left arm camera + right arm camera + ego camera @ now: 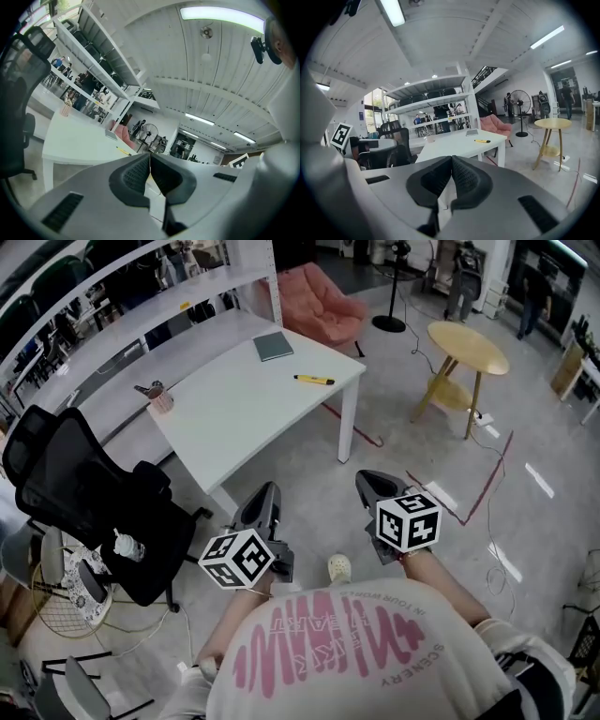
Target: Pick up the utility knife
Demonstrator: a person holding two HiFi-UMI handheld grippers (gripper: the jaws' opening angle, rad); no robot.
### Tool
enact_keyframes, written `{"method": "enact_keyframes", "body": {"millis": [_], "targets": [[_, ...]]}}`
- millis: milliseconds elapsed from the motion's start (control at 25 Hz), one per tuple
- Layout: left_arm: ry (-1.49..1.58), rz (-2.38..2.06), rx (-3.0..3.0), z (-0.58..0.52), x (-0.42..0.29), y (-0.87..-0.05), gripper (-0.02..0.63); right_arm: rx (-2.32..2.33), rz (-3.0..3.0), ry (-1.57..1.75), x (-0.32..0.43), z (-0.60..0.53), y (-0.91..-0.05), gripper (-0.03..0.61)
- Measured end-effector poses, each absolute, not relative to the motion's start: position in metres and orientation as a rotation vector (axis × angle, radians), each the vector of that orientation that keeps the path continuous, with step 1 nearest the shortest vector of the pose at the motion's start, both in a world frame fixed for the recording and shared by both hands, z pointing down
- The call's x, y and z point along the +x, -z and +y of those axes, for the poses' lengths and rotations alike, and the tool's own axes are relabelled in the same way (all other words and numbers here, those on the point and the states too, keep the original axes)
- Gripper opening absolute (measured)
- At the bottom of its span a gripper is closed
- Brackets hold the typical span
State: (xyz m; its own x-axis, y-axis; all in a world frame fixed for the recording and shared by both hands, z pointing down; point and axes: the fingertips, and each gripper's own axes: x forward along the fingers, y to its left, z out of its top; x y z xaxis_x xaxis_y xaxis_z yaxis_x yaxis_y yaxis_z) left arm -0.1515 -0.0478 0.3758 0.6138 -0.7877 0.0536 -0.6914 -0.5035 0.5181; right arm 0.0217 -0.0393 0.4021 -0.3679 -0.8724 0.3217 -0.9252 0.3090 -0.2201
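Observation:
The yellow utility knife (314, 380) lies near the far right corner of the white table (234, 413); it shows small in the right gripper view (482, 140) and as a thin yellow sliver in the left gripper view (123, 151). My left gripper (265, 506) is shut and empty, held over the floor short of the table's near corner. My right gripper (373, 486) is shut and empty too, over the floor to the right of the table. In both gripper views the dark pads (140, 176) (450, 176) meet with nothing between them.
A dark notebook (273, 346) lies at the table's far edge and a pink cup (160, 399) with tools at its left. A black office chair (89, 502) stands left of me, a round yellow side table (467, 348) at the right, a pink armchair (323, 298) behind. Cables cross the floor.

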Motion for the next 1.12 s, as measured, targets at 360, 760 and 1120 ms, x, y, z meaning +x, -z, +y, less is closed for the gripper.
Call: {"method": "enact_keyframes", "body": {"millis": [360,760,1120], "targets": [[0.297,-1.208,2.369,-0.153,-0.106,-0.346,0.025,1.683,-2.510,-0.626,0.073,-0.157,-0.379,0.015],[0.326,-1.276,2.386,-0.232,-0.066,-0.338,0.025,1.710,-2.579,-0.454,0.121,-0.246,-0.350,0.016],[0.328,-1.293,2.357,-0.291,-0.047,-0.344,0.025,1.694,-2.603,-0.476,0.141,-0.306,-0.354,0.015]]}}
